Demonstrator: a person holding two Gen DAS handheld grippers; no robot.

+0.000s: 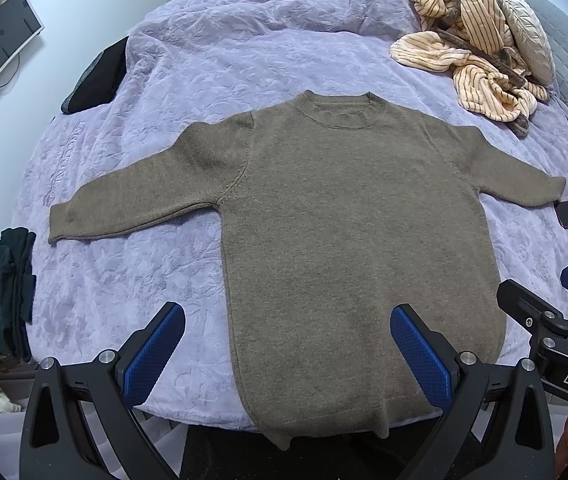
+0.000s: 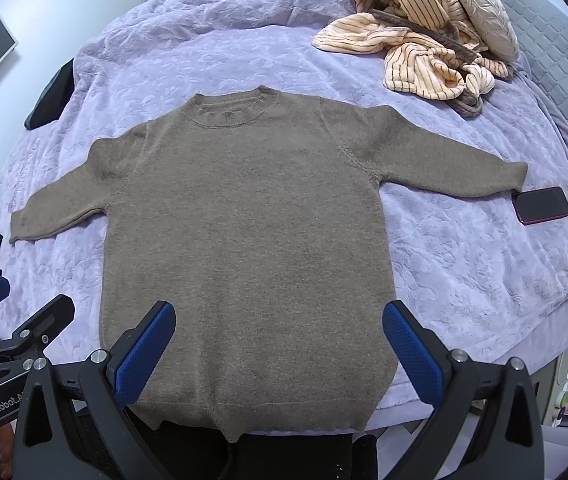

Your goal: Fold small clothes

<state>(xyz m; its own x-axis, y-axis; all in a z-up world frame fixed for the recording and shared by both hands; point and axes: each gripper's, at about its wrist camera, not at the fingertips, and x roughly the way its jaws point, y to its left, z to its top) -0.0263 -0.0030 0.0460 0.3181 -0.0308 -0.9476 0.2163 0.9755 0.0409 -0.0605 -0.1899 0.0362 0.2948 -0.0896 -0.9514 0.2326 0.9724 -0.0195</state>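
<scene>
A small brown knit sweater (image 1: 348, 224) lies flat and face up on the lilac bedspread, collar away from me, both sleeves spread out; it also shows in the right wrist view (image 2: 244, 216). Its hem hangs slightly over the near bed edge. My left gripper (image 1: 288, 344) is open and empty, hovering over the hem's left part. My right gripper (image 2: 278, 340) is open and empty over the hem's right part. Each gripper appears at the other view's edge.
A phone (image 2: 542, 205) lies by the right sleeve cuff. A striped peach garment (image 2: 416, 48) and a silver cushion (image 2: 484, 16) sit at the back right. Dark folded clothes (image 1: 12, 280) lie at the bed's left edge. The lilac bedspread (image 2: 464, 264) covers the bed.
</scene>
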